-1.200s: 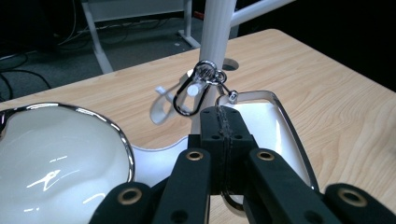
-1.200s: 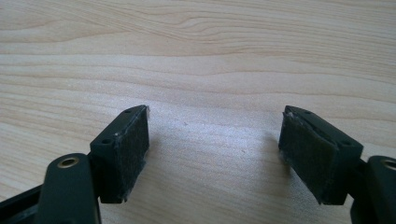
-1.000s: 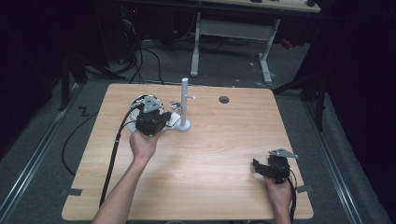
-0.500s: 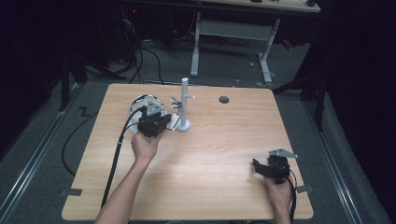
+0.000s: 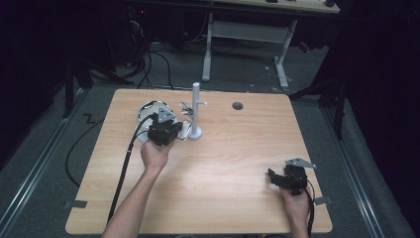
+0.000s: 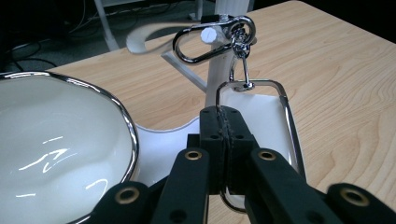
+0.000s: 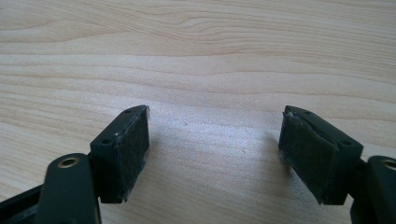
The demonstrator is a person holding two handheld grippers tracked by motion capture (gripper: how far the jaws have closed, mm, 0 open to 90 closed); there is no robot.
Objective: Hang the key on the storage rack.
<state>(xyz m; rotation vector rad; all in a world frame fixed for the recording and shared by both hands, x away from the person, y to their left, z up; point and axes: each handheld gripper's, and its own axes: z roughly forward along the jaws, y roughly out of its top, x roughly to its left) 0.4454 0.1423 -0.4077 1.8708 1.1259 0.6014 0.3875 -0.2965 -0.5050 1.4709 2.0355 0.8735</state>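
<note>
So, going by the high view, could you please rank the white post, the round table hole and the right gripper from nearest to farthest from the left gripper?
1. White post, just right of the left gripper.
2. Table hole, farther right, near the far edge.
3. Right gripper, near corner.

The table (image 5: pixel 237 148) is light wood with matt grain. The bowl (image 6: pixel 56 140) looks glossy white, its rim and the carabiner (image 6: pixel 210 42) shiny metal.
</note>
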